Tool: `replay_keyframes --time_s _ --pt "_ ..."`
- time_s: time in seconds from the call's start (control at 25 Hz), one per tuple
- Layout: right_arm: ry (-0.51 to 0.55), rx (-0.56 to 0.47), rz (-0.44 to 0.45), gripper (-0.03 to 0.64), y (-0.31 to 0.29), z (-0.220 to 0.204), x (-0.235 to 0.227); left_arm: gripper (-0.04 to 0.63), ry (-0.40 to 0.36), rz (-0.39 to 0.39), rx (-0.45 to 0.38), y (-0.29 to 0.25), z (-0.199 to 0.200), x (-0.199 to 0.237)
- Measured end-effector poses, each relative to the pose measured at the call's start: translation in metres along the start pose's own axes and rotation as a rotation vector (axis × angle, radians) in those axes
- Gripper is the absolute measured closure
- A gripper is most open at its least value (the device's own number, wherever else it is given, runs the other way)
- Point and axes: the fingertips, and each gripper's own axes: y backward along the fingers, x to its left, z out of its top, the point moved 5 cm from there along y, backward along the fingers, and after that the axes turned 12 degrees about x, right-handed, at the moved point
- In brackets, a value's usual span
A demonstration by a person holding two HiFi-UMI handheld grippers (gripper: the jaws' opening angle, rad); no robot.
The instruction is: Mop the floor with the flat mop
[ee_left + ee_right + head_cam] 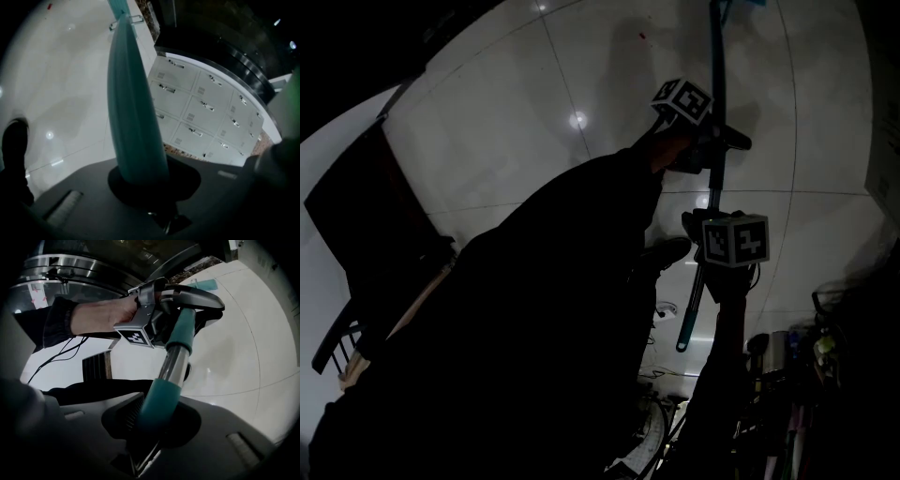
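The flat mop's teal and metal handle (715, 94) runs down the head view from its teal head (737, 3) at the top edge to its free end near my feet. My left gripper (712, 141) is shut on the handle higher up, nearer the head. My right gripper (712, 236) is shut on it lower down. In the left gripper view the teal handle (133, 108) rises out of the closed left gripper (140, 183) over the white tiled floor (61, 84). The right gripper view shows the right gripper (154, 423) clamped on the handle (171, 364), the left gripper (187, 298) ahead and the mop head (206, 284) beyond.
A dark slatted chair (366, 220) stands at the left. White lockers (201, 112) line the wall to the right of the mop. Cluttered dark items (797, 366) sit at the lower right. My shoe (664, 251) is beside the handle. Cables (56, 357) trail on the floor.
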Motion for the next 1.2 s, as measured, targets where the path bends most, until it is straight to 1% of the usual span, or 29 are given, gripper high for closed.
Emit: replay_keyframes --time_s 0.12,0.2,0.28,0.4,0.56,0.8,0.96,1.2 --pt "0.002 -0.020 0.002 0.514 0.003 0.016 -0.003 0.541 -0.025 0.006 -0.010 0.007 0.016 -0.004" --pt "0.001 -0.032 0.014 0.511 0.002 0.016 0.001 0.540 -0.034 0.010 -0.024 0.008 0.015 -0.006" --pt "-0.001 -0.046 0.033 0.511 0.002 0.009 0.007 0.541 -0.042 0.012 -0.037 0.007 0.007 -0.009" --pt "0.004 -0.053 0.044 0.511 -0.002 -0.011 0.020 0.540 -0.047 0.020 -0.028 0.005 -0.017 -0.012" --pt "0.015 -0.032 0.037 0.511 -0.017 -0.066 0.034 0.537 -0.036 0.023 -0.009 -0.013 -0.071 -0.004" --pt "0.020 0.009 0.020 0.511 -0.054 -0.174 0.048 0.537 0.000 0.014 0.003 -0.058 -0.174 0.027" --pt "0.014 0.027 0.041 0.509 -0.080 -0.244 0.054 0.537 0.036 0.010 -0.002 -0.091 -0.242 0.053" --pt "0.033 0.069 0.075 0.508 -0.116 -0.327 0.060 0.537 0.097 0.015 -0.015 -0.130 -0.324 0.098"
